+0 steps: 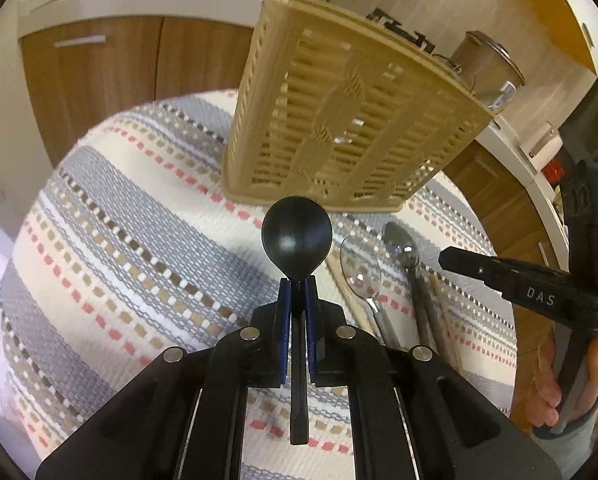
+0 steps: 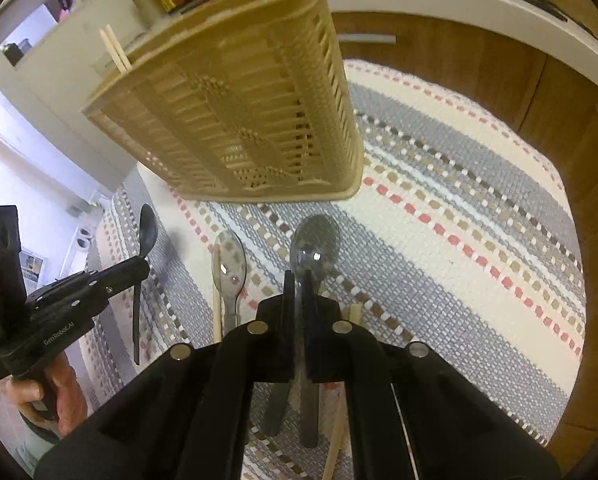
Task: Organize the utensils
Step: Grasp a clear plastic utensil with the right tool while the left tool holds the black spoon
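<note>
We hold a black spoon (image 1: 297, 236) in the left gripper (image 1: 298, 280); the right gripper (image 2: 298, 276) clamps a grey spoon (image 2: 315, 240). The basket (image 1: 339, 120) holds chopsticks (image 2: 115, 50); a clear spoon (image 2: 229, 264) remains on the worktop (image 1: 139, 240).

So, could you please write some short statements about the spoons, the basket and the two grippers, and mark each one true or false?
1. The left gripper holds the black spoon by its handle, near the bowl. True.
2. The beige basket lies flat on its side. False: it stands on the striped cloth.
3. The right gripper is wide open, far from any utensil. False: its jaws are nearly shut, over the handle of the grey spoon.
4. A clear spoon lies on the cloth beside the grey one. True.
5. Chopsticks already stick out of the basket. True.
6. The black spoon is already in the basket. False: it is in the left gripper, outside the basket.
</note>
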Action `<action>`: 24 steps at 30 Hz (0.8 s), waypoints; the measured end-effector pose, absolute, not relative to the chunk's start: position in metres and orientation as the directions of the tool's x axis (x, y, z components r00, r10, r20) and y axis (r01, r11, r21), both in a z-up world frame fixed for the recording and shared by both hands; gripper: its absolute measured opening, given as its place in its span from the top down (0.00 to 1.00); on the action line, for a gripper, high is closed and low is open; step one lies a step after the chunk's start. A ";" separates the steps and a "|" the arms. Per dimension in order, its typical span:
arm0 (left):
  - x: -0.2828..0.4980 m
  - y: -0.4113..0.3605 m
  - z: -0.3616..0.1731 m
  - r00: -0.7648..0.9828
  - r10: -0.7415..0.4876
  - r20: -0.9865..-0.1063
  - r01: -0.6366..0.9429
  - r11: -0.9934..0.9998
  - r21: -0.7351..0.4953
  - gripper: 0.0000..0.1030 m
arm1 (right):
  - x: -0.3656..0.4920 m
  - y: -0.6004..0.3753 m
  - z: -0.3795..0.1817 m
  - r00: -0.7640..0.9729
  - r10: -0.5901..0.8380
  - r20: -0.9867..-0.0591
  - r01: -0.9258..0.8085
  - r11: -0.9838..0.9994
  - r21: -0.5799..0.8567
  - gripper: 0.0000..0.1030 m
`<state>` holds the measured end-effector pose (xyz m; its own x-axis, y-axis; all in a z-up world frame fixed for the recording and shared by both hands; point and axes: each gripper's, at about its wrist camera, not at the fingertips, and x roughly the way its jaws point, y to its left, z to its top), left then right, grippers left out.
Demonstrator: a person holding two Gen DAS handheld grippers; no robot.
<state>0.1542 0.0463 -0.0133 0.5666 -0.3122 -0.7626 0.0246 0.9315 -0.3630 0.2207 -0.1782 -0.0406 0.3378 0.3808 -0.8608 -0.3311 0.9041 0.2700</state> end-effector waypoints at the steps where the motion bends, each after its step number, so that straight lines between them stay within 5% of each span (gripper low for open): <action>1: 0.152 0.046 -0.011 0.569 -0.313 -0.761 0.029 0.932 -0.362 0.95 | 0.223 -0.181 -0.041 0.328 0.383 -0.863 -0.322 0.905 0.279 0.97; 4: 0.151 0.049 -0.007 0.568 -0.322 -0.757 0.040 0.930 -0.366 0.95 | 0.232 -0.181 -0.047 0.262 0.395 -0.881 -0.313 0.898 0.310 0.82; 13: 0.148 0.047 -0.015 0.546 -0.333 -0.769 0.050 0.929 -0.367 0.95 | 0.244 -0.151 -0.070 0.186 0.245 -0.952 -0.365 0.916 0.164 0.82; 24: 0.153 0.042 -0.011 0.585 -0.339 -0.737 0.061 0.924 -0.377 0.95 | 0.232 -0.151 -0.050 0.267 0.293 -0.918 -0.399 0.901 0.172 0.99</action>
<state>0.1528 0.0417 -0.0107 0.5849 -0.3389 -0.7369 0.0607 0.9243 -0.3768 0.2318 -0.1507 -0.0499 0.2674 0.2933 -0.9179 -0.3992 0.9007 0.1715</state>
